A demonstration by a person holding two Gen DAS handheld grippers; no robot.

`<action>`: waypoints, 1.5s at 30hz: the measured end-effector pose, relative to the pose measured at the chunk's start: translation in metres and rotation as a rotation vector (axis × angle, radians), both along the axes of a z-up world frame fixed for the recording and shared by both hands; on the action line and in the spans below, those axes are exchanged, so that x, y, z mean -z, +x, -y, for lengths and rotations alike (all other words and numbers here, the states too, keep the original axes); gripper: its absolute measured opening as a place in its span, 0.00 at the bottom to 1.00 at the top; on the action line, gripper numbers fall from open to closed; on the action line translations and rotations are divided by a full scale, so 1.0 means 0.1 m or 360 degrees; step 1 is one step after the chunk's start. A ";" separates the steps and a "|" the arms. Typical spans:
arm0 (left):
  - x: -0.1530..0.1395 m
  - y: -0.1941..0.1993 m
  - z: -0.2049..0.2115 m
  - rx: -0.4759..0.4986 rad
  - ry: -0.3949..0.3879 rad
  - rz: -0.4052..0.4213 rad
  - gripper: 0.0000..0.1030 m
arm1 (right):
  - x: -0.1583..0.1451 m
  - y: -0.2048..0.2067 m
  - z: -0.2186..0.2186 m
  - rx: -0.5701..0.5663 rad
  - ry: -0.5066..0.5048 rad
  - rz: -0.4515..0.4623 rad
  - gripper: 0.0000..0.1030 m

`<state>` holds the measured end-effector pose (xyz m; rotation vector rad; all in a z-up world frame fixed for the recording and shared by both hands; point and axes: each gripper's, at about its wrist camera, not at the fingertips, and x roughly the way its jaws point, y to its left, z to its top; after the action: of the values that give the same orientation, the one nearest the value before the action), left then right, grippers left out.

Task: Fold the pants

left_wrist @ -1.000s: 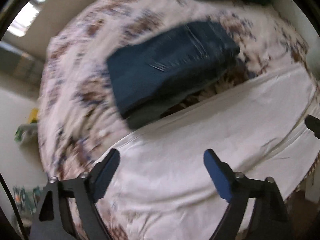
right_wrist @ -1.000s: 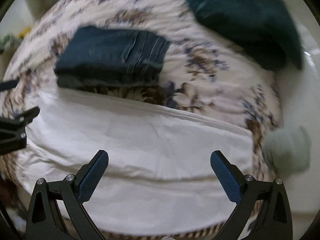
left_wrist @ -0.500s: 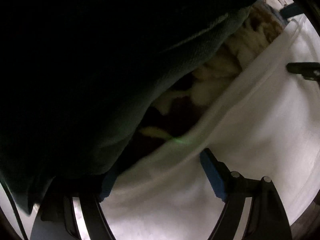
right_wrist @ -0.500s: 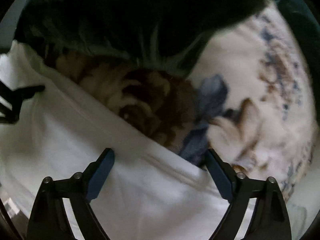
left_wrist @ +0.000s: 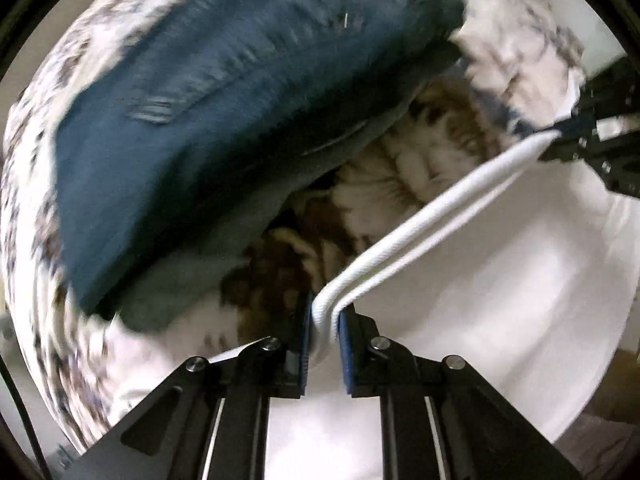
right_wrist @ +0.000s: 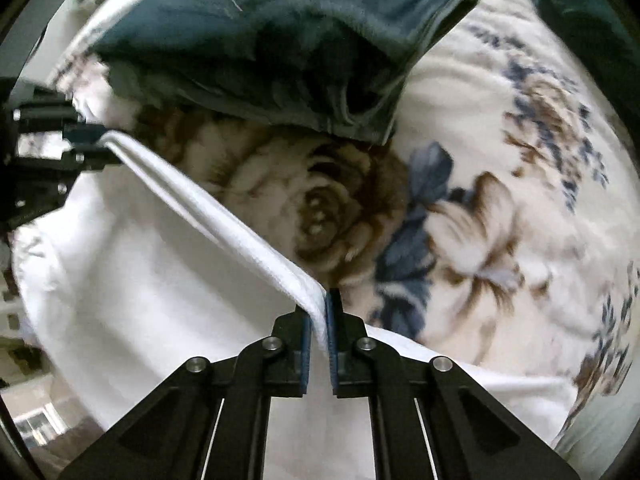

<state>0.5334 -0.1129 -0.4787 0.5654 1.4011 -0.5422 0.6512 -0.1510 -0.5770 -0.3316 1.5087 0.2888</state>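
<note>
— Where are the white pants (left_wrist: 500, 280) right now?

— Spread on the flowered blanket (right_wrist: 500, 200), on the near side of it. Their far edge is a thick double hem, lifted a little and stretched in a straight line between the two grippers.

— So both grippers have hold of it?

— Yes. The left gripper (left_wrist: 325, 316) is clamped on one end of that hem; you can see the white cloth bunched between its blue pads (left_wrist: 344, 344), with no gap left over. The right gripper (right_wrist: 319, 312) is pinched on the other end in the same way, the fabric folded into a thin ridge between its jaws. From the left camera the right gripper shows as a black frame at the right edge, with the hem running straight into it. From the right camera the left one sits at the left edge, likewise biting the hem.

— What else is on the bed?

— A folded pair of dark blue jeans (left_wrist: 224, 120) lies beyond the hem, on the blanket. It does not touch the white pants; a strip of brown rose print shows between them. Under the denim there is a greyer, teal layer (right_wrist: 280, 80), folded too, with its open end facing the right gripper. Another dark green cloth (right_wrist: 580, 20) lies at the far right corner, well apart.

— Any baskets or bins?

— None that I can make out. Everything lies straight on the blanket. The left view is blurred, so the finer detail of the jeans is hard to read.
</note>
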 end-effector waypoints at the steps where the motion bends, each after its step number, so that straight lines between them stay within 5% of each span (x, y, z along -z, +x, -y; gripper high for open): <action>1: -0.20 -0.11 -0.04 -0.0042 -0.0020 0.0032 0.10 | -0.11 -0.11 0.02 0.0002 0.0017 0.0027 0.07; 6: -0.64 -1.04 -0.02 -0.0303 -0.0135 0.0070 0.10 | -0.56 -0.81 -0.21 0.0026 0.0055 0.0119 0.07; 10: -0.38 -1.88 -0.14 -0.0545 -0.0183 -0.0041 0.10 | -0.71 -1.65 -0.47 -0.0001 0.0016 0.0094 0.07; 17: 0.41 -2.71 -0.37 -0.0855 -0.0175 -0.0356 0.10 | -0.08 -2.75 -0.56 -0.0097 -0.0091 -0.0112 0.07; 20: 0.69 -2.79 -0.42 -0.0928 -0.0168 -0.0425 0.10 | 0.19 -2.96 -0.57 -0.0136 -0.0133 -0.0175 0.07; 25: 0.76 -2.75 -0.35 -0.0943 -0.0115 -0.0385 0.15 | 0.39 -3.05 -0.49 -0.0033 -0.0179 -0.0249 0.09; 28: 0.69 -2.74 -0.31 -0.0952 -0.0054 -0.0362 0.23 | 0.41 -3.05 -0.41 0.0110 -0.0192 -0.0302 0.24; 29: 0.64 -2.73 -0.30 -0.0980 -0.0042 -0.0339 0.28 | 0.40 -3.05 -0.37 0.0148 -0.0212 -0.0315 0.40; 30: 0.60 -2.74 -0.31 -0.1003 -0.0046 -0.0325 0.38 | 0.39 -3.06 -0.33 0.0184 -0.0212 -0.0332 0.68; 32: 0.49 -2.75 -0.32 -0.1032 -0.0055 -0.0310 0.51 | 0.32 -3.09 -0.25 0.0244 -0.0187 -0.0356 0.91; 34: 0.38 -2.80 -0.34 -0.1059 -0.0060 -0.0284 0.85 | 0.21 -3.10 -0.16 0.0290 -0.0144 -0.0367 0.91; 35: 0.30 -2.82 -0.36 -0.1072 -0.0060 -0.0268 0.89 | 0.13 -3.14 -0.10 0.0331 -0.0112 -0.0380 0.91; 40: -0.04 -2.76 -0.25 -0.1068 -0.0005 -0.0128 0.89 | -0.42 -3.17 0.47 0.0753 0.0075 -0.0298 0.91; 45: 0.08 -2.33 0.10 -0.1014 0.0104 0.0054 0.89 | -0.69 -2.82 1.46 0.1283 -0.0053 -0.0017 0.91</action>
<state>0.2999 -0.1225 -0.4863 0.1541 1.4738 0.0255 0.3693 -0.2965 -0.5078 0.2641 1.5376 -0.3749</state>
